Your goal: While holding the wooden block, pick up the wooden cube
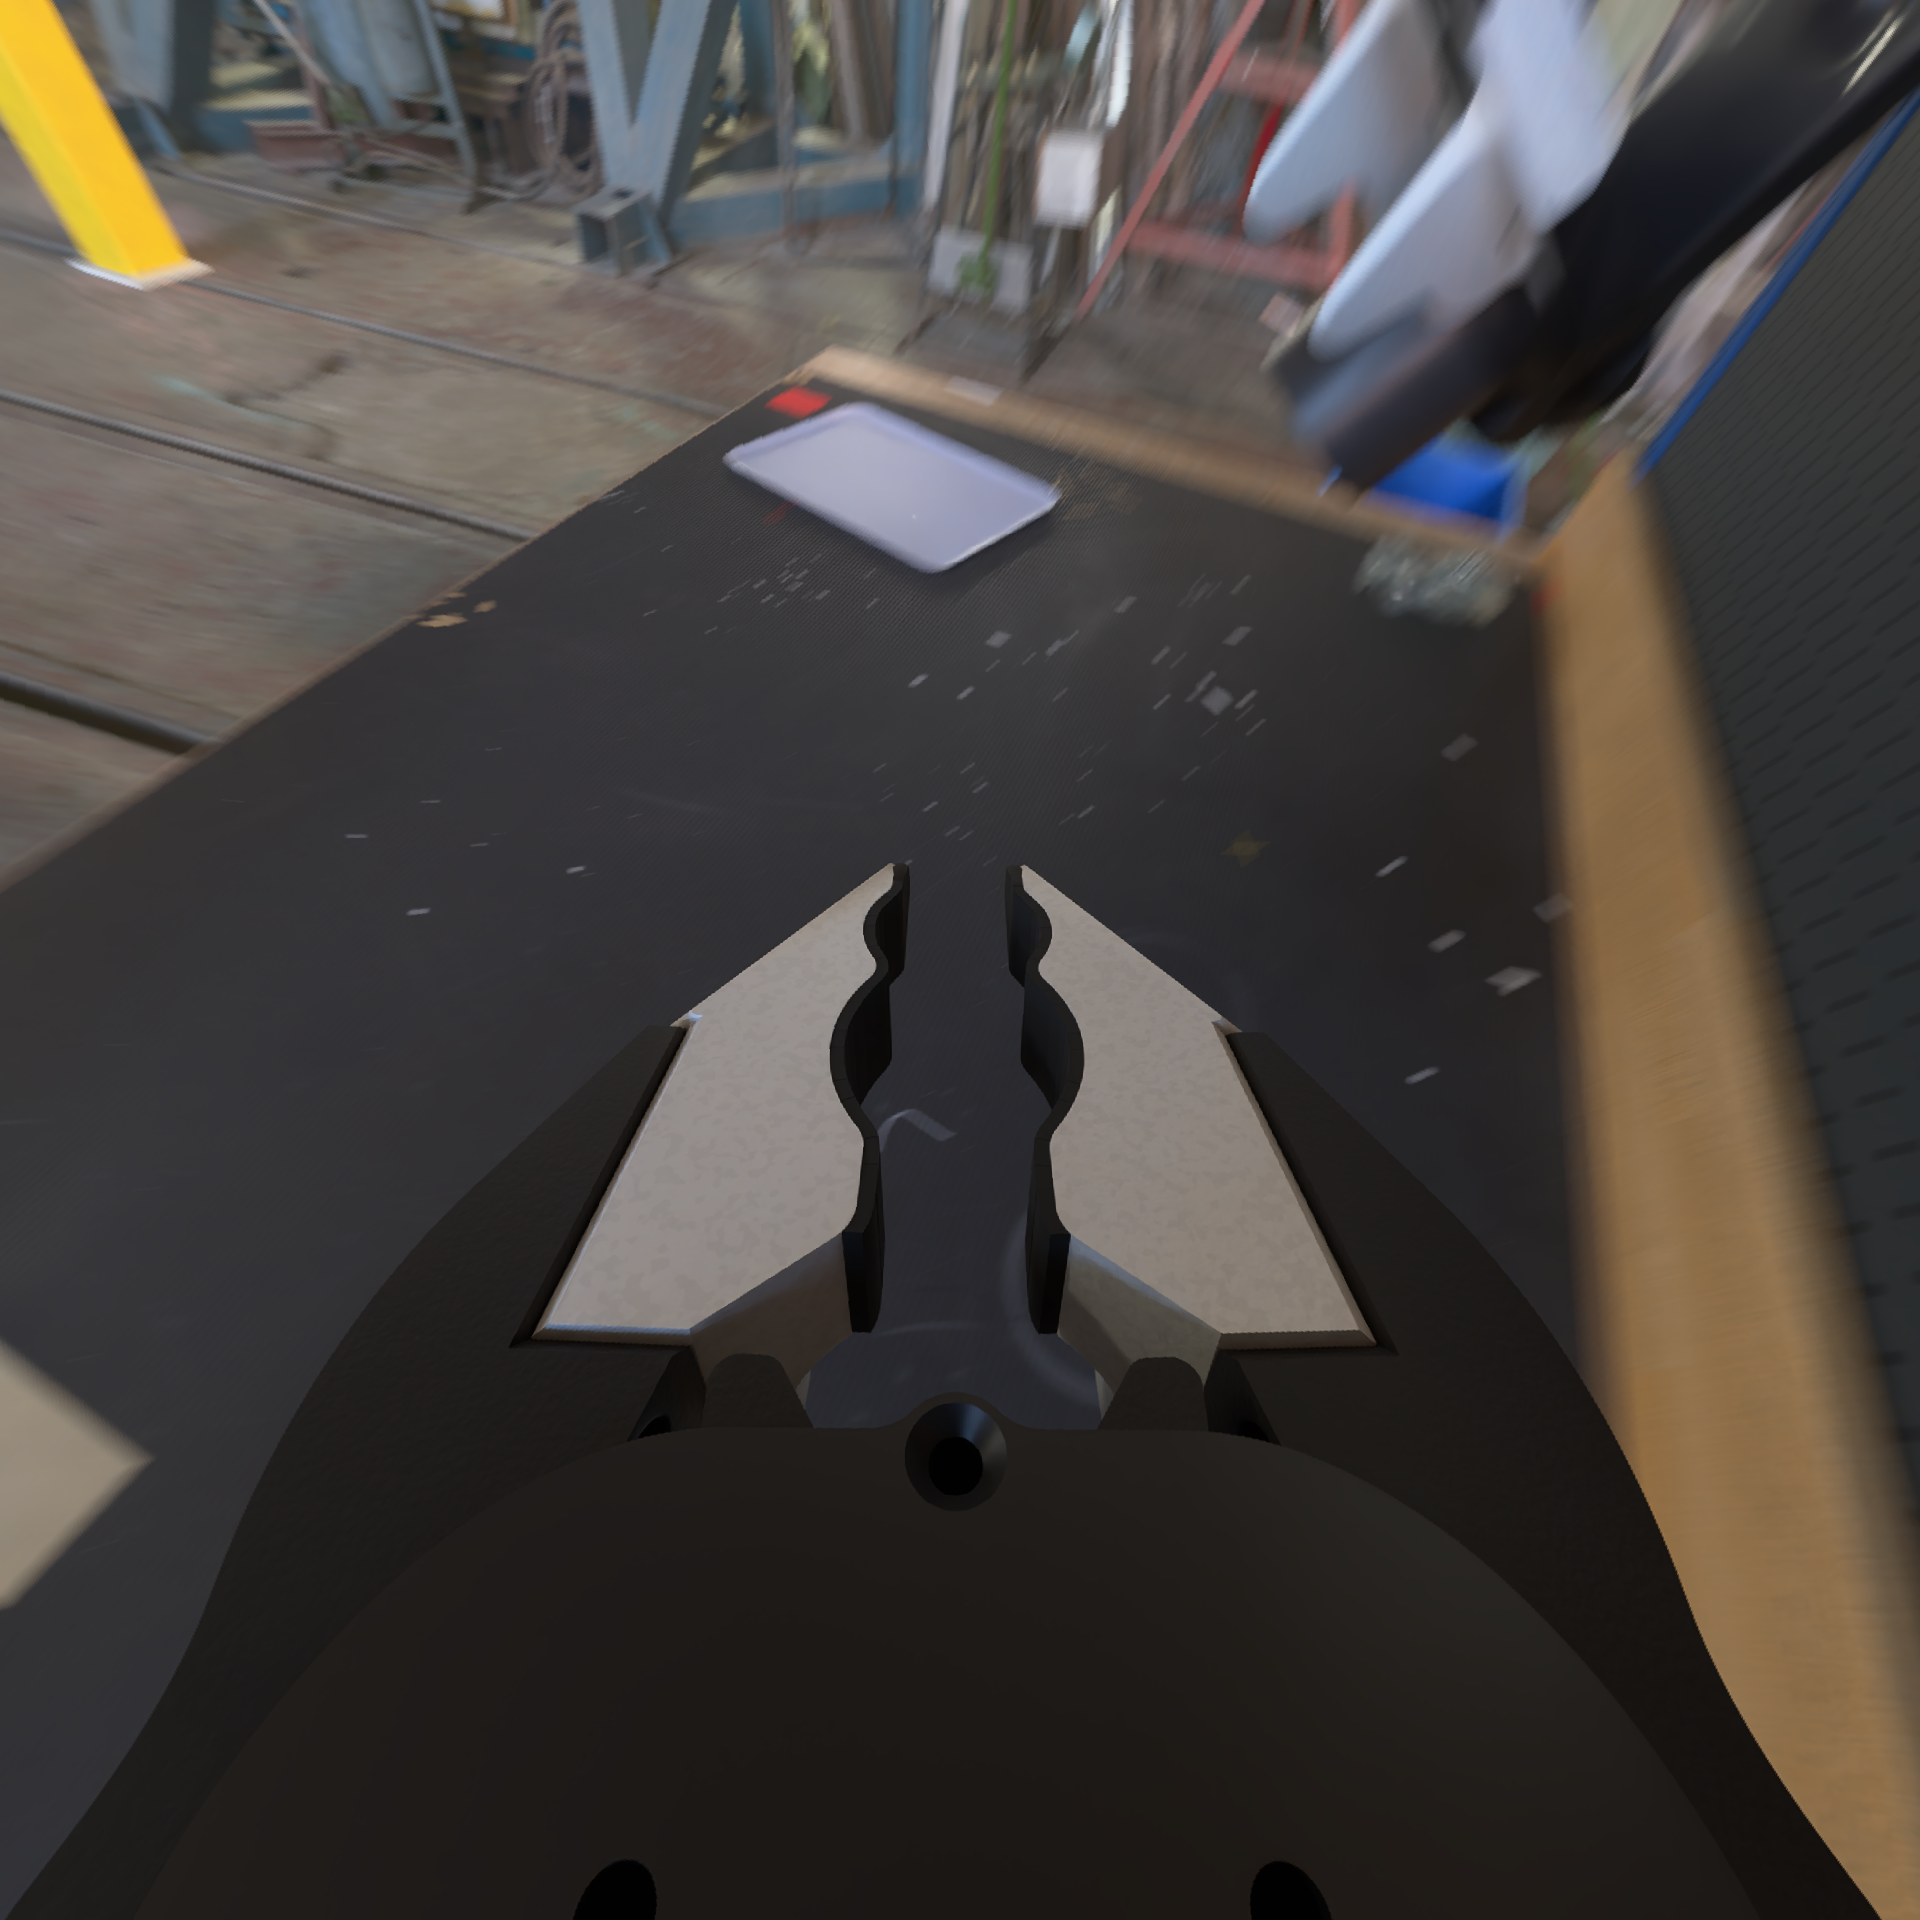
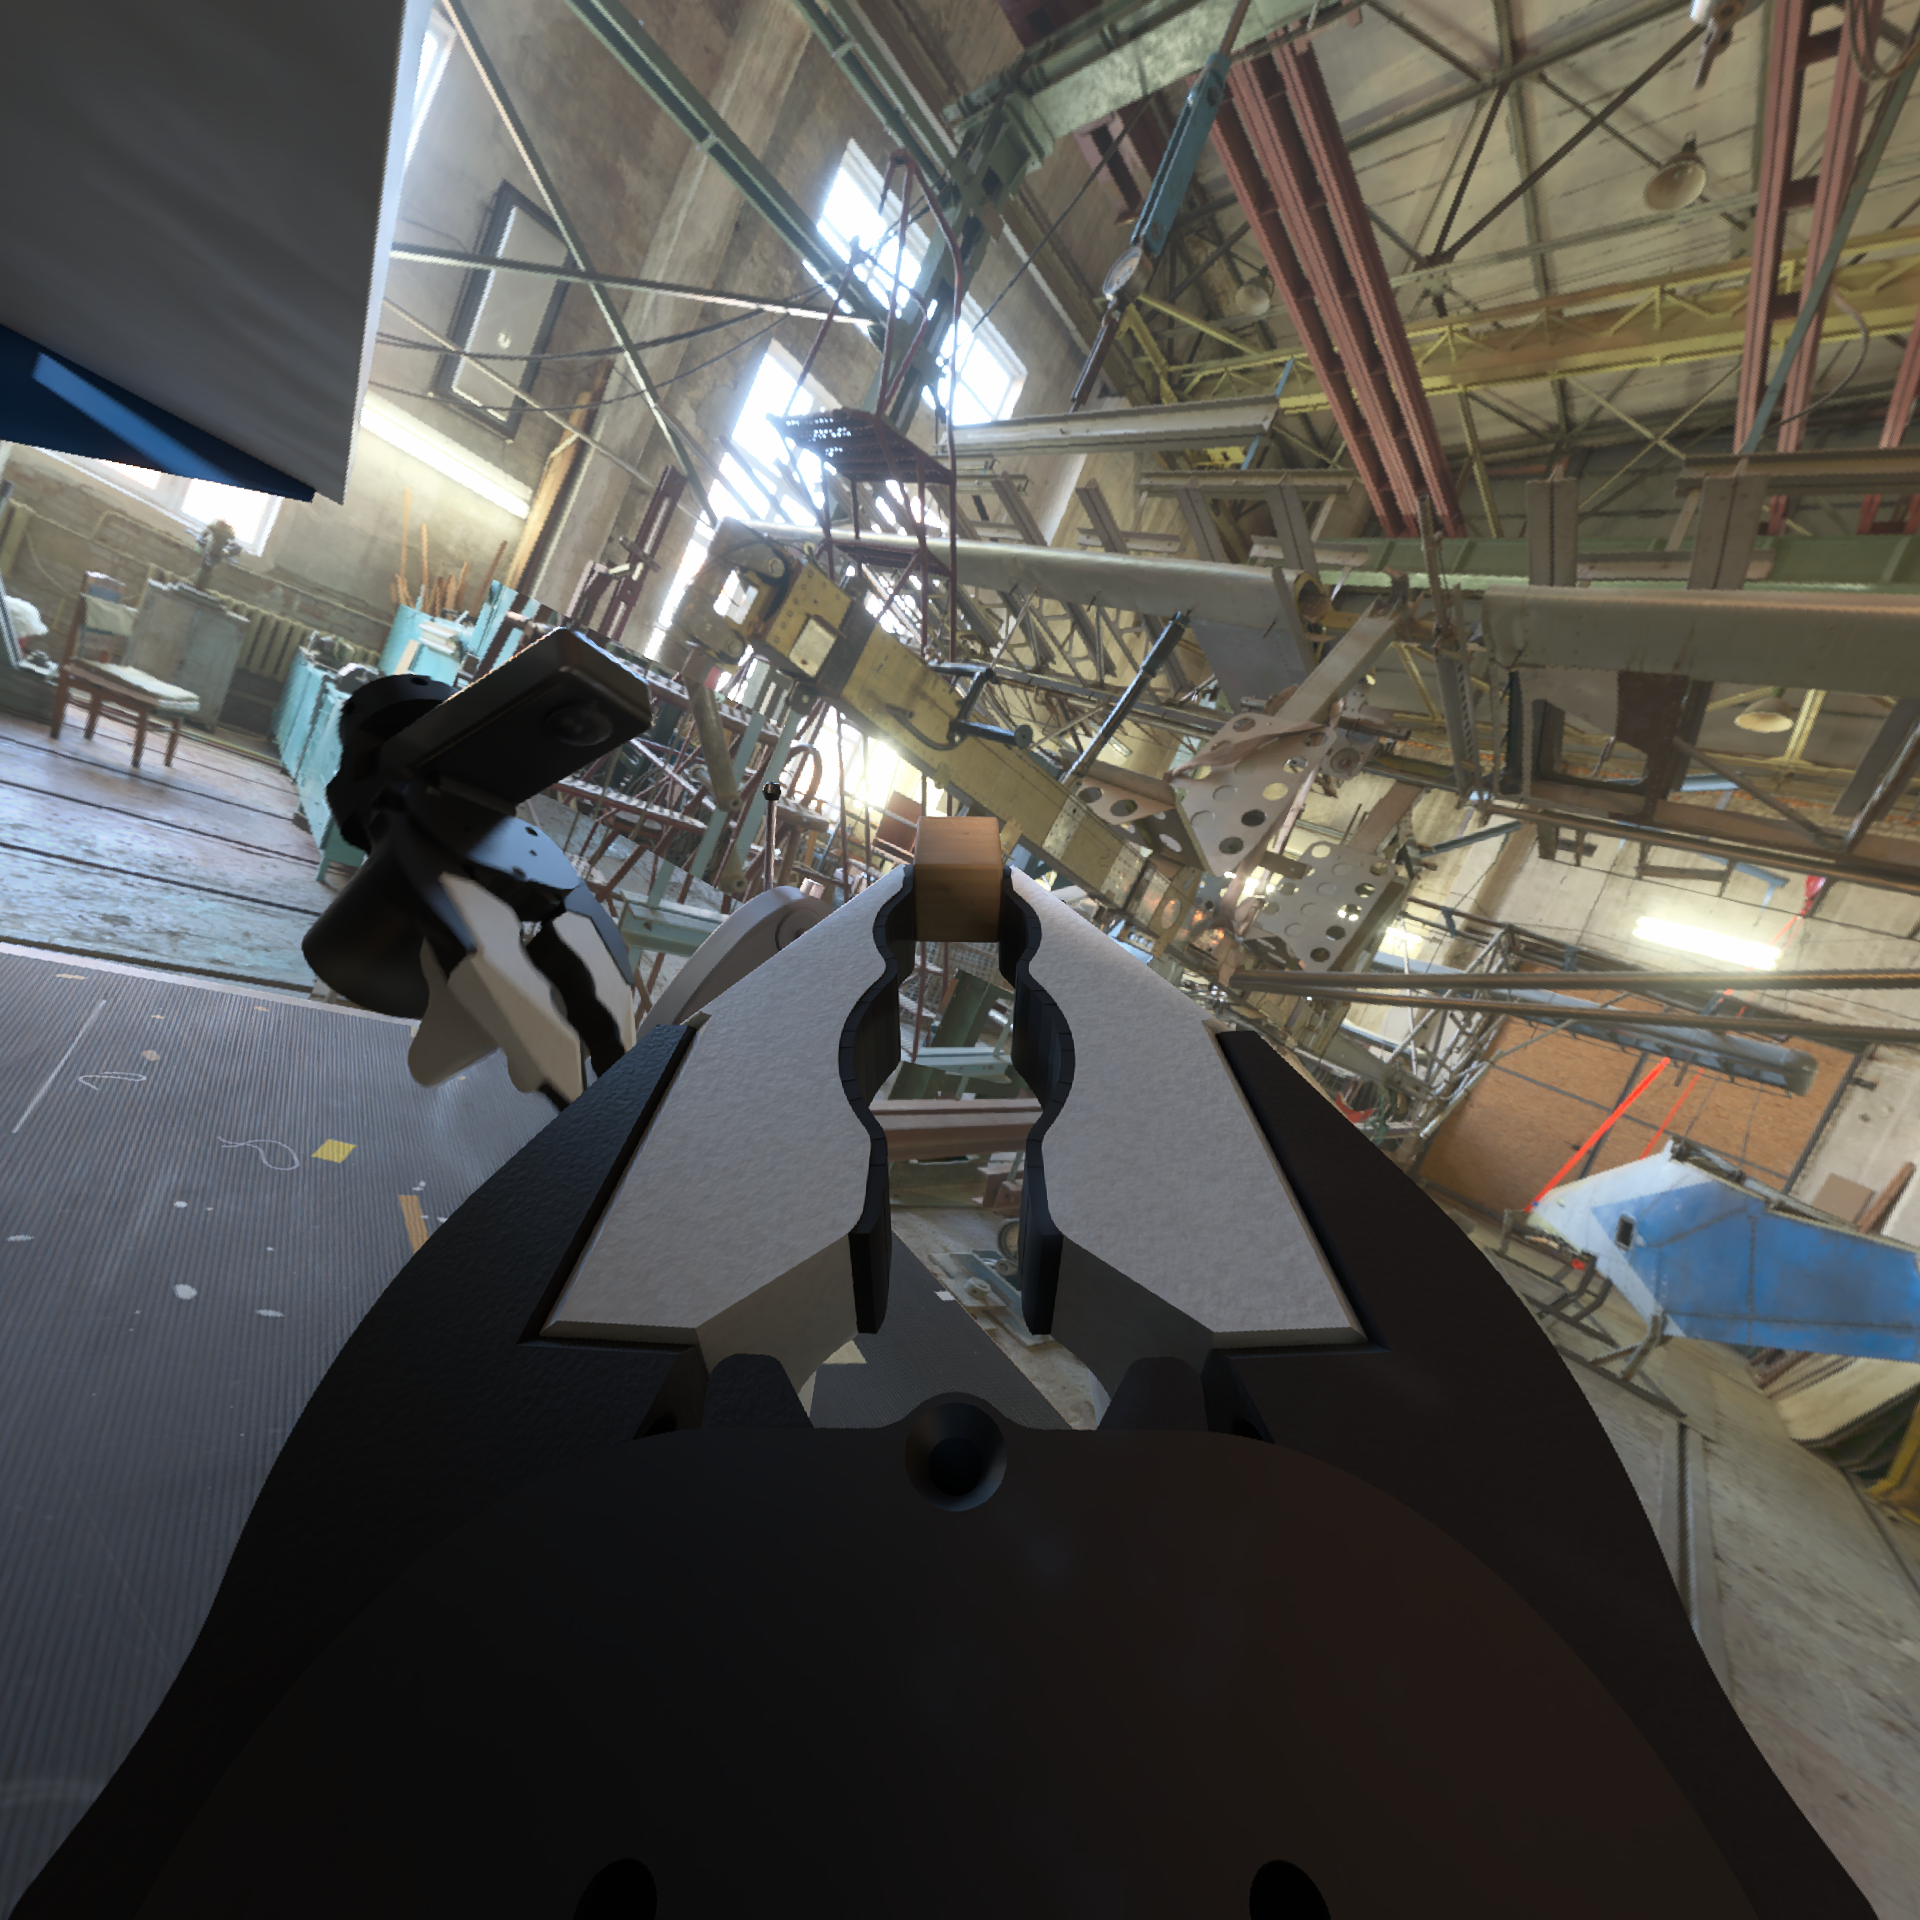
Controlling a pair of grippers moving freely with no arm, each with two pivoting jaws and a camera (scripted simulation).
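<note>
Left wrist view: your left gripper point(image 1: 958, 883) sits at centre frame, pointing down along the dark tabletop point(image 1: 623, 790). Jaws are narrow with a slim gap, nothing between them, only tabletop showing through. A white tray point(image 1: 894, 483) lies flat, upper centre, near the far end of the tabletop, with a small red patch point(image 1: 798, 401) just beside its upper-left corner. A tan wooden edge strip point(image 1: 1631, 883) runs down the right side. The right gripper point(image 1: 1455, 208) shows blurred in the upper right, above the tabletop; you can't read its jaws from here. A pale tan shape point(image 1: 52, 1475) is cut off at the lower left edge; can't tell what it is.

Right wrist view: your right gripper point(image 2: 958, 883) is tilted up toward the hall roof. It's clamped on a small wooden piece point(image 2: 958, 878), pinched right at the fingertips, centre frame, clear of the tabletop point(image 2: 156, 1299). Can't tell whether that's the block or the cube. The left gripper appears at mid-left point(image 2: 520, 1029), tips pointing down above the tabletop.
</note>
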